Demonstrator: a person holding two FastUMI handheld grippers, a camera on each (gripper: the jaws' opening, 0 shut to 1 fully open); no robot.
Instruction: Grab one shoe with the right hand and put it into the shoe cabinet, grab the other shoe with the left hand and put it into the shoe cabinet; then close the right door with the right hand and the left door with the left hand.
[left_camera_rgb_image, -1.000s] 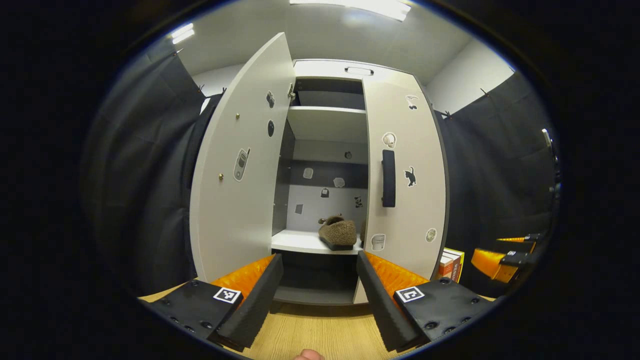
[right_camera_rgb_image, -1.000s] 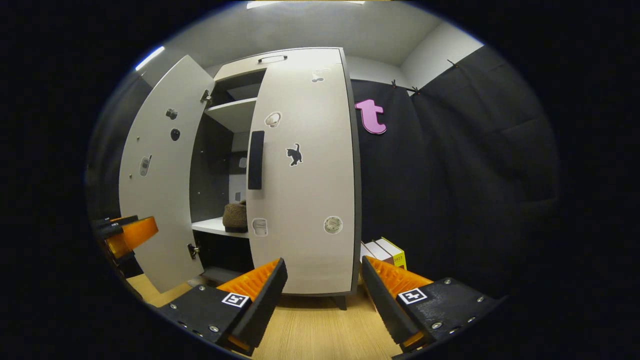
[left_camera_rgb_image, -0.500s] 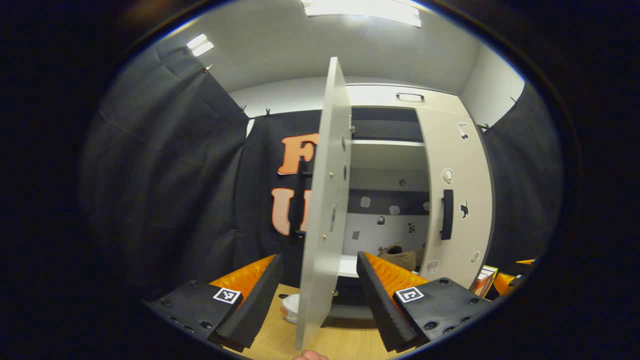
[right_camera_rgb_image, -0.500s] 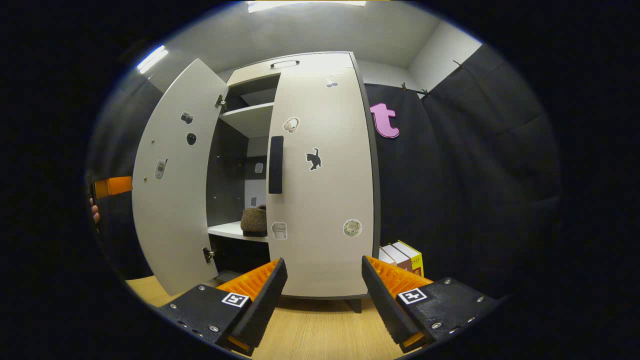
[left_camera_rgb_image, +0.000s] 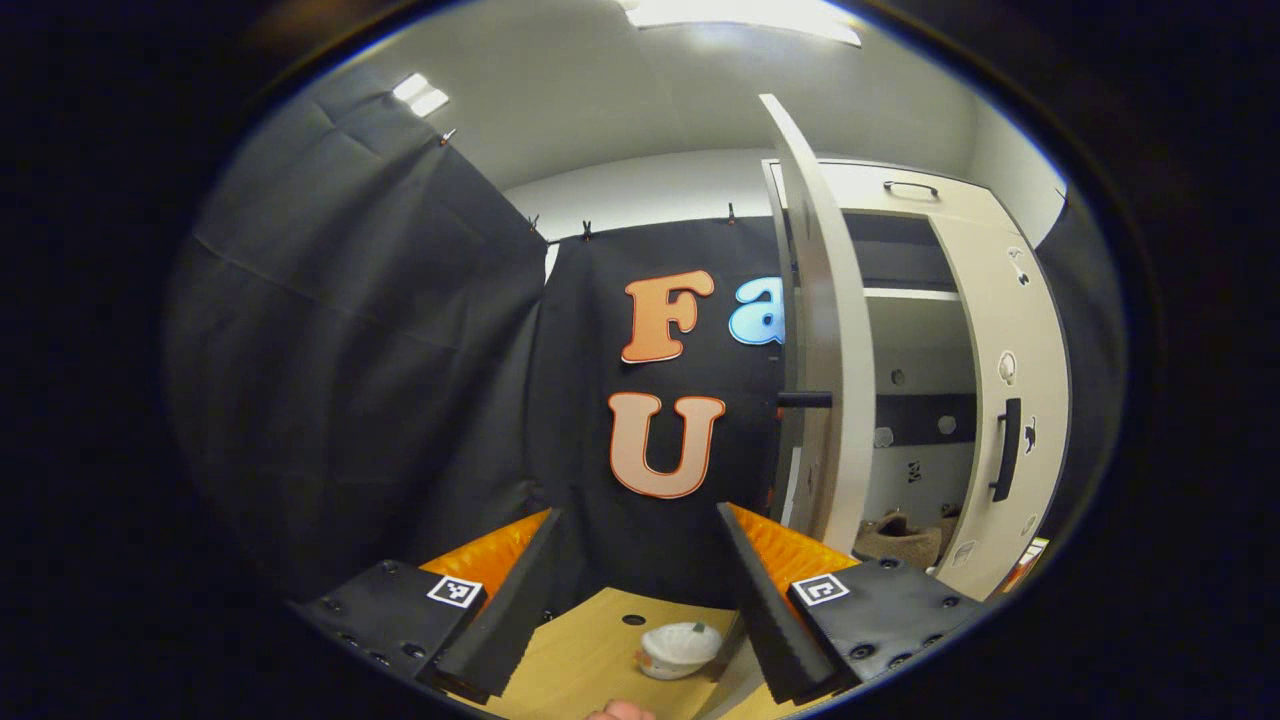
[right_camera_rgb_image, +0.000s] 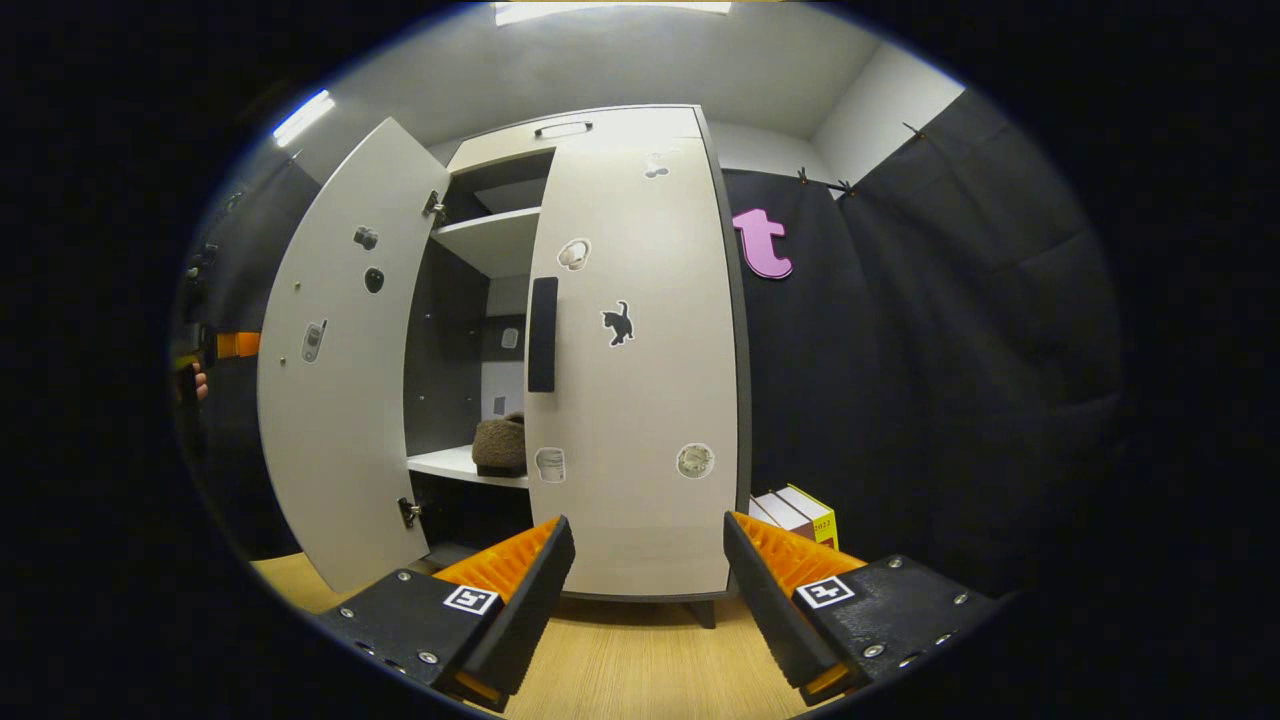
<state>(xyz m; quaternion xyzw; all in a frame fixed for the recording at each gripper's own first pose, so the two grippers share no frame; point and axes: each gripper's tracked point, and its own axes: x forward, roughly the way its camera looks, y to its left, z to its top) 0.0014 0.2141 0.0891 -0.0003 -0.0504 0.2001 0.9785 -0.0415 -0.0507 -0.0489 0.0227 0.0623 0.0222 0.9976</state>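
Right gripper view shows the tall pale-grey two-door shoe cabinet (right_camera_rgb_image: 560, 350) with its right door (right_camera_rgb_image: 640, 360) shut flush and its left door (right_camera_rgb_image: 340, 360) swung wide, as it stood a second ago. What has changed is the left gripper view: a second ago it looked straight into the cabinet, and now it has swung round to the outer side of the left door (left_camera_rgb_image: 825, 330), seen nearly edge-on, with its dark bar handle (left_camera_rgb_image: 805, 400) just beyond the fingers. One brown fleecy shoe (right_camera_rgb_image: 502, 445) sits on the white lower shelf (right_camera_rgb_image: 450, 463). The left gripper (left_camera_rgb_image: 635, 580) is spread and empty, as is the right gripper (right_camera_rgb_image: 648, 590), hanging back before the shut door. I judge that only pushing the left door closed remains.
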